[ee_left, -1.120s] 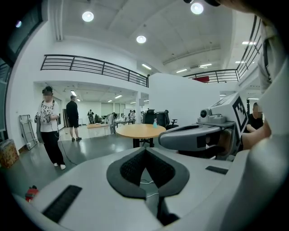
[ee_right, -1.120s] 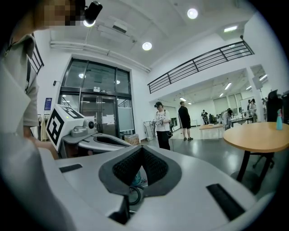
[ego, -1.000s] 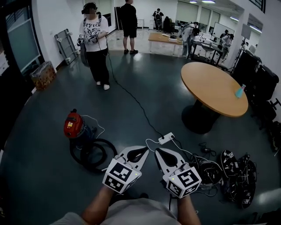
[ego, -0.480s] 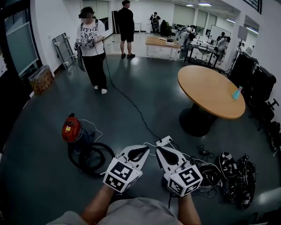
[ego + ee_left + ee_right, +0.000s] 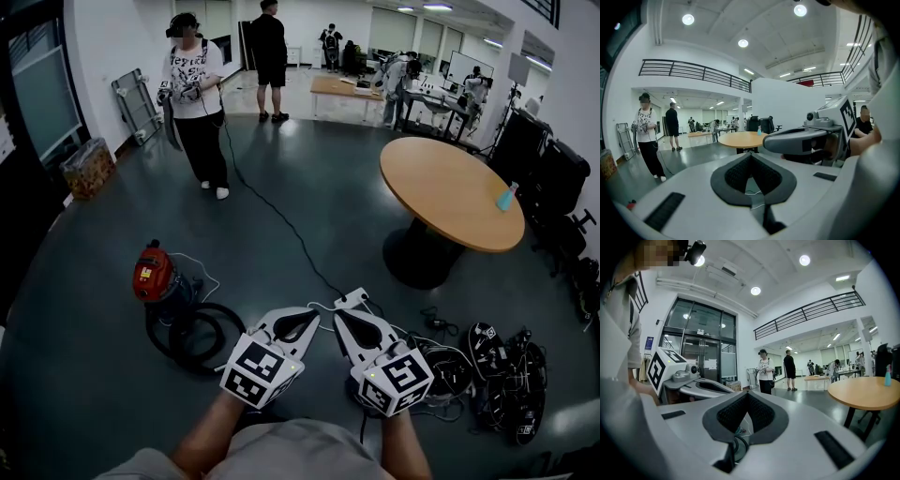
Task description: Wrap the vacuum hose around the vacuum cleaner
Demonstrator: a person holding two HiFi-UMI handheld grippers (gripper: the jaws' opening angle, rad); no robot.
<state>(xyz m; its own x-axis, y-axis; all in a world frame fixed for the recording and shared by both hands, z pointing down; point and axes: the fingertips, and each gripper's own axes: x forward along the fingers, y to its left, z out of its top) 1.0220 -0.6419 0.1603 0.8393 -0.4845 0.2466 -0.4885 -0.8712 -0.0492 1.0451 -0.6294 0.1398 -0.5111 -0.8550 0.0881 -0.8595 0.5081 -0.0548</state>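
The red vacuum cleaner point(image 5: 153, 274) stands on the dark floor at the left of the head view. Its black hose point(image 5: 199, 333) lies in loose loops on the floor beside and in front of it. My left gripper point(image 5: 309, 317) and right gripper point(image 5: 337, 320) hang side by side in front of me, right of the hose and clear of it. Both are shut with nothing between the jaws. In the left gripper view the left gripper point(image 5: 751, 155) points level into the room. In the right gripper view the right gripper point(image 5: 747, 393) is likewise shut and empty.
A white power strip point(image 5: 353, 298) with cables lies just beyond the grippers. A heap of black cables and gear point(image 5: 492, 375) sits at the right. A round wooden table point(image 5: 450, 192) stands further right. A person point(image 5: 195, 94) trailing a black cable stands beyond the vacuum.
The head view has shifted slightly, so the floor and vacuum sit a little lower and further left. Both grippers stay shut, side by side.
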